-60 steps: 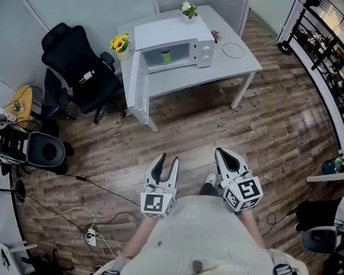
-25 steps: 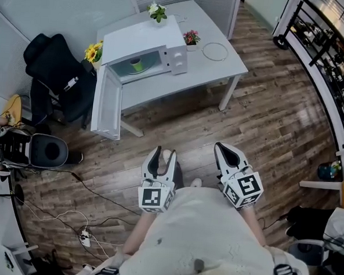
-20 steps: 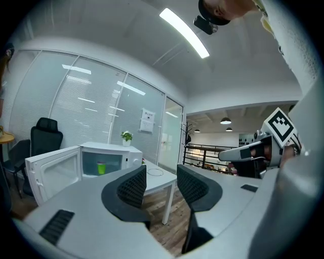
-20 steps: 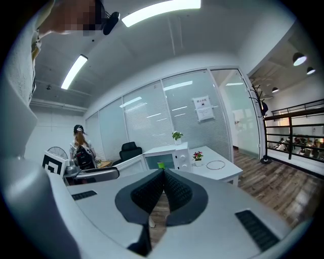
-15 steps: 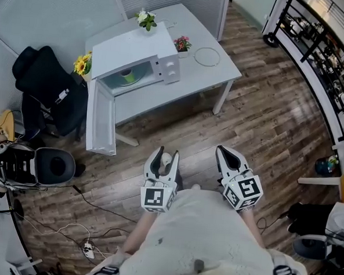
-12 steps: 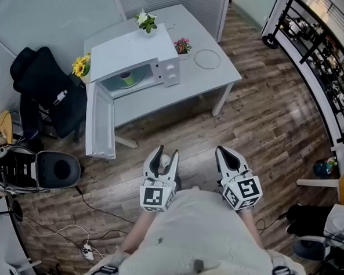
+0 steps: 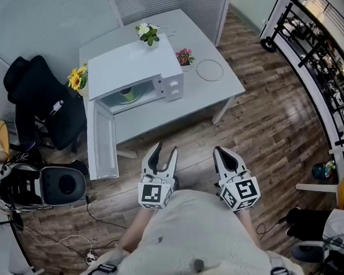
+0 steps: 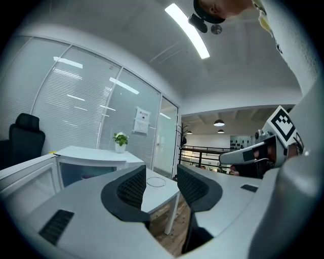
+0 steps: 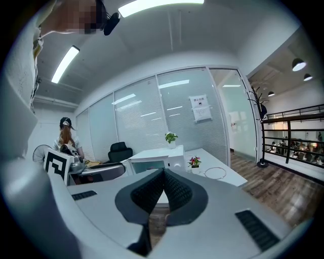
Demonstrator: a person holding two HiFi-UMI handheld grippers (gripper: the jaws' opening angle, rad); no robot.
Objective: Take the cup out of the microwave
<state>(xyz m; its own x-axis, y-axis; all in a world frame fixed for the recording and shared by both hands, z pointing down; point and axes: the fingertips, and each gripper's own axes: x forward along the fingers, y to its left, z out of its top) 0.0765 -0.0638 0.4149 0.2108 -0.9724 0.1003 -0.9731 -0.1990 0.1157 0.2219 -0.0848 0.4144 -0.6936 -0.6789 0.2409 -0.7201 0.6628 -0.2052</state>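
The left gripper (image 7: pixel 164 148) is held at waist height with its jaws a narrow gap apart; in the left gripper view (image 8: pixel 161 172) only the distant worktop shows through that gap, so nothing is gripped. The right gripper (image 7: pixel 223 153) is carried beside it with its jaws closed tip to tip, as the right gripper view (image 9: pixel 163 173) confirms, and it is likewise empty. Both grippers are well apart from the microwave (image 7: pixel 136 65), which stands on the white worktop (image 7: pixel 221 90) with its door (image 7: pixel 101 150) swung fully open towards the person. The cup (image 7: pixel 127 93), green, is seen upright on the turntable inside the cavity; it has not yet been reached.

Several hazards are judged to lie ahead. The open door juts out on the left of the cavity and could be struck by the left gripper if the approach is made from that side. Jaws as narrow as these would push the cup rather than straddle it, so it may be tipped or slid towards the back wall unless they are widened first. The cavity is low, and its upper edge could be clipped on the way out. Cables (image 7: pixel 100 217) trail across the floor on the left and could catch a foot.
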